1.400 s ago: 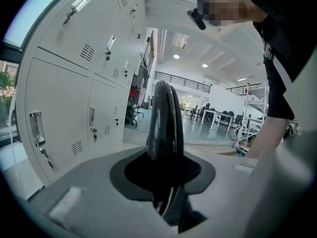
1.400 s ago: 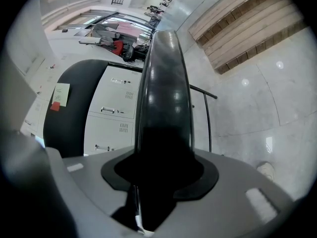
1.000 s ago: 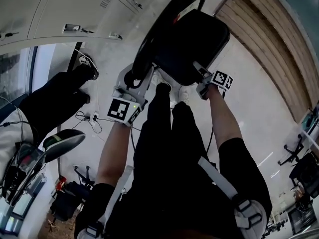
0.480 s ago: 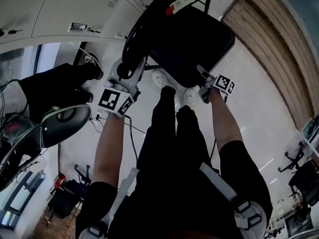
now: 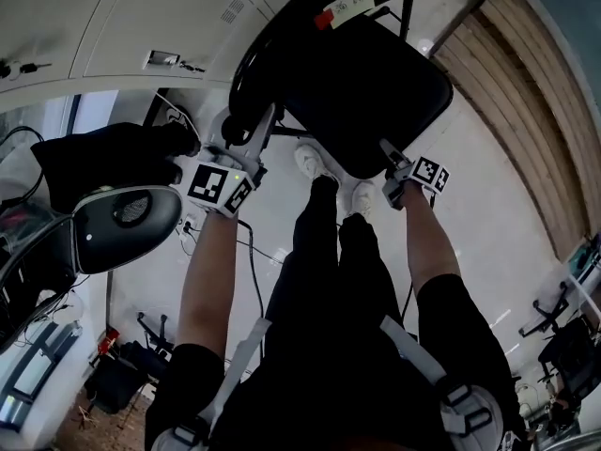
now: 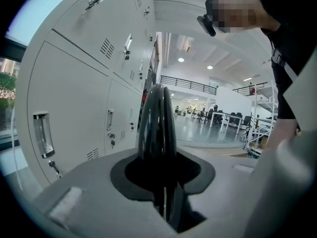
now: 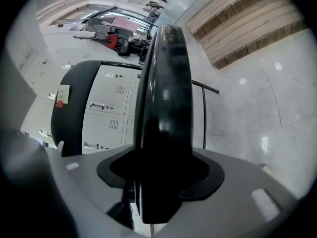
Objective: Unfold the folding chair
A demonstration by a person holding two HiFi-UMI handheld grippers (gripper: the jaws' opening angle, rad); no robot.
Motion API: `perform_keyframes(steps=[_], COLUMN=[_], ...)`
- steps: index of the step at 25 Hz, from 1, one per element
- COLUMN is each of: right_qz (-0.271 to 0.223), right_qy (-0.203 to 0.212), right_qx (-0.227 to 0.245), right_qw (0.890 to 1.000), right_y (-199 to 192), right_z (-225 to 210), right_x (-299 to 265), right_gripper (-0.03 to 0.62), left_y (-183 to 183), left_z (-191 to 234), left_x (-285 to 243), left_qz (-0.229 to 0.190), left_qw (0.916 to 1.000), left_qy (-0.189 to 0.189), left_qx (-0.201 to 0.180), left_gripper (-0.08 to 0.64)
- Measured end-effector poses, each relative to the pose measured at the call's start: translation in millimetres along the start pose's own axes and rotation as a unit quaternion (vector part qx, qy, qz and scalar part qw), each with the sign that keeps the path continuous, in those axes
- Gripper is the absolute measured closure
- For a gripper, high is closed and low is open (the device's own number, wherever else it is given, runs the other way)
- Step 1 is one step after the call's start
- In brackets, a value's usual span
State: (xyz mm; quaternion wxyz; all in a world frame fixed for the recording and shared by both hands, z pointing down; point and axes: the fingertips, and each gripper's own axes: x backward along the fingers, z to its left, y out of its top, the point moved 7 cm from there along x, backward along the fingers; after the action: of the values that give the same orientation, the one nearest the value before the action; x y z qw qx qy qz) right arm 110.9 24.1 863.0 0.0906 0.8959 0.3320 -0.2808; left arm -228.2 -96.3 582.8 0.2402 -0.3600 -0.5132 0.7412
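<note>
The black folding chair stands partly opened in front of me in the head view. Its curved backrest is up at the left and its seat is tilted toward the right. My left gripper is shut on the backrest's lower edge, which runs as a thin black rim straight up between the jaws of the left gripper. My right gripper holds the seat's near corner. The thick seat edge fills the right gripper, whose jaws are opening while the pads still touch it.
Grey lockers stand right behind the chair. A wooden slatted wall runs along the right. A person in black and a round grey device are at the left, with cables on the floor. My white shoes are under the seat.
The chair has spread wider. The backrest and my left gripper shifted left and away from me, while the seat and my right gripper came down and to the right.
</note>
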Motion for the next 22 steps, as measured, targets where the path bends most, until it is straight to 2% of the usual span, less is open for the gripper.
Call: perform_keyframes(steps=[9,11,13,15,17,19,20,22], right_qz=[0.008,0.008,0.006,-0.002,-0.003,0.014,0.030,0.070], right_qy=[-0.083,-0.115,-0.154,-0.193,-0.207,-0.203,-0.208,-0.246], right_qx=[-0.032,-0.019,0.024,0.104,0.186,0.256,0.283,0.312], right_qw=[0.996,0.993,0.988,0.976,0.961,0.945,0.936,0.915], right_y=[-8,-8,-1,10,12,7,4,-5], right_z=[-2,1,12,31,55,78,86,87], right_x=[5,16,30,42,41,23,10,-18], right_gripper=[0.282,0.305,0.343,0.425,0.491,0.531,0.553,0.583], left_y=[-4,-5,-5,-6,-8,-9,-9,-9], left_z=[26,31,36,41,46,49,51,55], left_x=[-4,-4,-8,-11,-11,-11,-11,-13], left_qz=[-0.008,-0.004,-0.005,-0.012,-0.018,-0.023,-0.025,-0.027], left_qw=[0.9997,0.9997,0.9996,0.9995,0.9993,0.9992,0.9991,0.9989], left_qy=[-0.012,-0.012,-0.013,-0.014,-0.014,-0.018,-0.019,-0.021], left_qx=[0.018,0.023,0.025,0.026,0.028,0.028,0.029,0.032], left_gripper=[0.459,0.457,0.457,0.457,0.457,0.457,0.457,0.457])
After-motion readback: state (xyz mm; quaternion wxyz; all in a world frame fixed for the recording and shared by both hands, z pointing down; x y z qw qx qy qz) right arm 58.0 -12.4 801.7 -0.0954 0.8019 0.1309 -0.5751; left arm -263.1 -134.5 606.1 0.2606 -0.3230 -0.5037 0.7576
